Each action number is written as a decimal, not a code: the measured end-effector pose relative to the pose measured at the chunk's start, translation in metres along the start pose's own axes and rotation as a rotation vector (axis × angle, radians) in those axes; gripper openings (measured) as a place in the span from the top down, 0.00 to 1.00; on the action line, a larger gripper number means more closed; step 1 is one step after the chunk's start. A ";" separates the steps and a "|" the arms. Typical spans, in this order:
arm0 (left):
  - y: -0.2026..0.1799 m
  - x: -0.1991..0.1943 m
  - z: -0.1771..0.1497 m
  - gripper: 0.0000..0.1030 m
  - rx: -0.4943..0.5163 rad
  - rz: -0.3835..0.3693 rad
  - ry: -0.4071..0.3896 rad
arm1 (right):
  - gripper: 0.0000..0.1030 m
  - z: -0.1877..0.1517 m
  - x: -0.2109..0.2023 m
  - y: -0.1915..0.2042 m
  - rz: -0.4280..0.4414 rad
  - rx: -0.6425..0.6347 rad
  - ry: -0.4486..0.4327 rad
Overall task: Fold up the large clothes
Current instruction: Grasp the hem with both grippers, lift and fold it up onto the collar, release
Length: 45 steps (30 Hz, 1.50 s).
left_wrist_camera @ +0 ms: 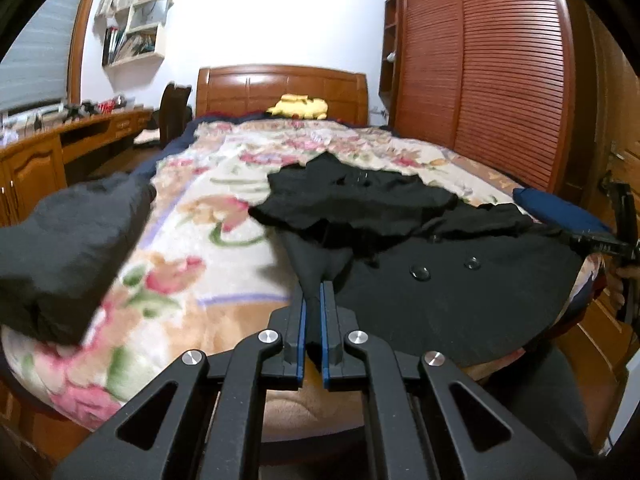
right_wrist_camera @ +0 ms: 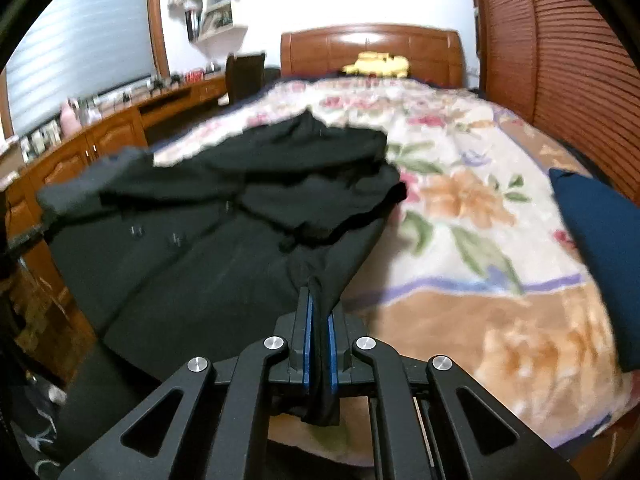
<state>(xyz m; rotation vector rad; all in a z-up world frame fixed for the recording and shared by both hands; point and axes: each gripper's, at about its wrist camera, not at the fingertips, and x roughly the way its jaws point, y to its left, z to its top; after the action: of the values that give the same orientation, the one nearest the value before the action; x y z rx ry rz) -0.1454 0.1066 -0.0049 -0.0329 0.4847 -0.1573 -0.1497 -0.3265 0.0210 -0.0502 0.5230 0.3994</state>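
Note:
A large black coat with round buttons lies on the floral bed, its upper part bunched and folded over. It also shows in the right wrist view. My left gripper is shut on the coat's left bottom corner, the cloth pinched between its blue pads. My right gripper is shut on the coat's right bottom corner, with cloth hanging down between the fingers. The right gripper also shows at the far right edge of the left wrist view. Both hold the hem near the foot of the bed.
The floral blanket covers the bed, with a wooden headboard and a yellow item at the far end. A dark grey garment lies at the left, a navy cushion at the right. A wooden desk stands left, a slatted wardrobe right.

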 end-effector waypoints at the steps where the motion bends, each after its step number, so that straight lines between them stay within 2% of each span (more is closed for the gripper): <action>1: -0.002 -0.004 0.006 0.94 0.015 0.003 -0.016 | 0.94 0.001 -0.009 -0.001 -0.015 0.000 -0.025; 7: -0.005 -0.027 0.038 0.94 0.035 0.000 -0.087 | 0.94 0.011 -0.038 0.006 -0.051 -0.021 -0.090; 15: -0.001 -0.065 0.065 0.94 0.039 0.010 -0.188 | 0.95 0.018 -0.079 0.020 -0.031 -0.065 -0.182; 18: -0.004 -0.071 0.077 0.94 0.070 0.029 -0.210 | 0.95 0.020 -0.095 0.024 -0.036 -0.085 -0.221; 25: -0.003 -0.087 0.112 0.94 0.081 0.037 -0.275 | 0.95 0.027 -0.115 0.032 -0.089 -0.156 -0.287; 34: 0.001 -0.115 0.127 0.94 0.074 0.034 -0.349 | 0.95 0.031 -0.141 0.029 -0.093 -0.174 -0.372; 37: 0.002 -0.109 0.130 0.94 0.074 0.044 -0.343 | 0.95 0.029 -0.146 0.030 -0.098 -0.182 -0.385; 40: 0.007 -0.088 0.132 0.94 0.066 0.057 -0.307 | 0.95 0.030 -0.132 0.031 -0.104 -0.193 -0.365; 45: 0.022 -0.018 0.127 0.94 0.046 0.122 -0.192 | 0.95 0.049 -0.087 0.029 -0.114 -0.192 -0.304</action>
<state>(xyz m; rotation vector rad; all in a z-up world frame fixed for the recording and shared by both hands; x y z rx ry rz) -0.0987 0.1301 0.1147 0.0262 0.2900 -0.0449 -0.2065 -0.3240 0.1084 -0.2006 0.1797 0.3376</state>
